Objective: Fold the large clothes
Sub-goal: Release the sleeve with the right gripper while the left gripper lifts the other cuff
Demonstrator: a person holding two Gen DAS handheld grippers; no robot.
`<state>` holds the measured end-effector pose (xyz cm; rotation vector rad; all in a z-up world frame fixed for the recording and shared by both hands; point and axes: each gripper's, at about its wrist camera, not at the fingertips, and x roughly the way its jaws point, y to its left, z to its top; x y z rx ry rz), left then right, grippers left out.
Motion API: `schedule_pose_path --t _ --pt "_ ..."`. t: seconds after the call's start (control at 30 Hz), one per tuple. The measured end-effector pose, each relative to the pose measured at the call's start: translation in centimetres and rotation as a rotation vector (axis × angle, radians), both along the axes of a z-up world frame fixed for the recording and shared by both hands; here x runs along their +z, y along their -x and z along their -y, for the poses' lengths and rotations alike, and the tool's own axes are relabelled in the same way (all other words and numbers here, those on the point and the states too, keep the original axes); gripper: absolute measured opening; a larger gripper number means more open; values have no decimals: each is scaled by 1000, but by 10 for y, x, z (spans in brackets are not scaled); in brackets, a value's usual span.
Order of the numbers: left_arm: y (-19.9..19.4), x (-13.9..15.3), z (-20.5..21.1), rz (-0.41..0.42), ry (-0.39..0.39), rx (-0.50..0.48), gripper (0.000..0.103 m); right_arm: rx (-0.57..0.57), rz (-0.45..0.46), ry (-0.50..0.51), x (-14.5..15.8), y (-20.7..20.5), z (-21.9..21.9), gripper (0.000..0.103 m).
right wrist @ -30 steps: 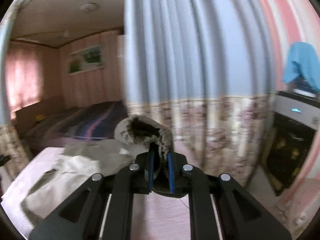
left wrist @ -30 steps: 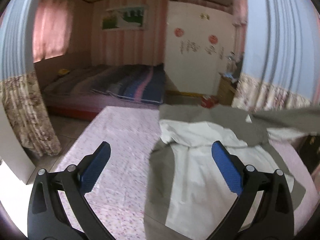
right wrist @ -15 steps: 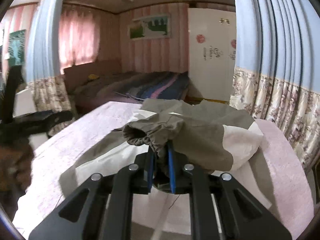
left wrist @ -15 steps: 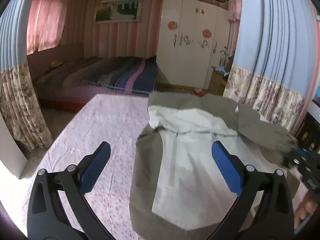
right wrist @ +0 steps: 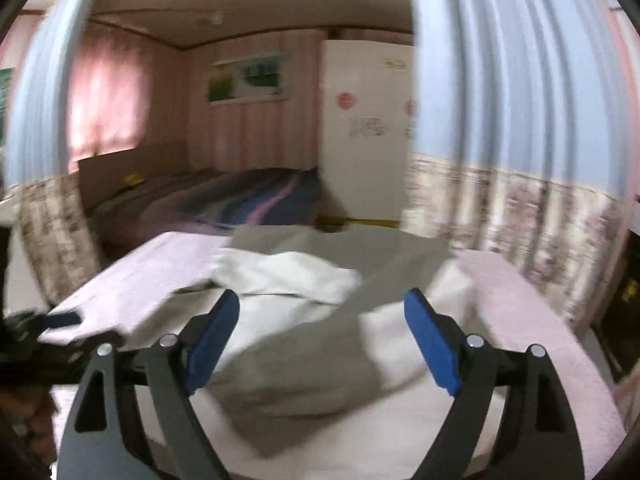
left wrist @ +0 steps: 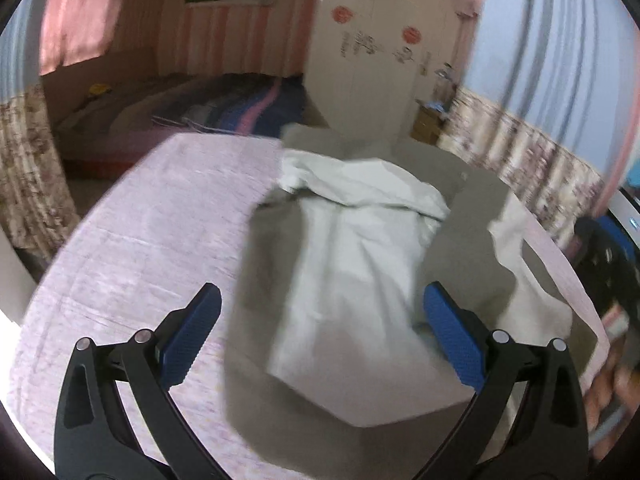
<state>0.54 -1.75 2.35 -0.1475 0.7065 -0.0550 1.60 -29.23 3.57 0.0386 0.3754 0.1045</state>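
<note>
Both hand-held grippers stand with their jaws wide apart and nothing pressed between the pads. On the left gripper (left wrist: 320, 334) the two blue pads (left wrist: 191, 338) frame the near end of the garment. The right gripper (right wrist: 323, 338) has just been opening; its blue pads (right wrist: 432, 344) now stand clear on either side of the folded-over sleeve, which lies loose below them.

Counted from largest to smallest: one table with a pale pink patterned cloth (left wrist: 132, 240), which fills the foreground of both views; one bed (right wrist: 240, 200) with a striped cover behind it; one white wardrobe (left wrist: 372, 80) with red round stickers; blue curtains (right wrist: 520, 100) with flowered lower bands hanging at both sides; one framed picture (right wrist: 248, 80) on the pink striped wall; and one garment.

That one garment is a large jacket (left wrist: 352, 260) lying spread on the right half of the table, its length running away from the cameras. Its outer cloth is olive-grey and its lining off-white; the front lies open, so the pale lining shows down the middle with grey bands along each side. One grey sleeve (right wrist: 304, 364) lies folded across the body. Both views are blurred, so finer details such as seams cannot be made out.
</note>
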Motion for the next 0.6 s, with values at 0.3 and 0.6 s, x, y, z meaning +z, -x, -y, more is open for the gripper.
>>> schedule_pose_path --t 0.3,0.6 --pt "-44 -55 77 -165 74 -104 100 -166 -81 -76 -16 -13 98 86" --pt "-87 -83 103 -236 210 -161 48 -108 -118 -48 -20 -25 107 89"
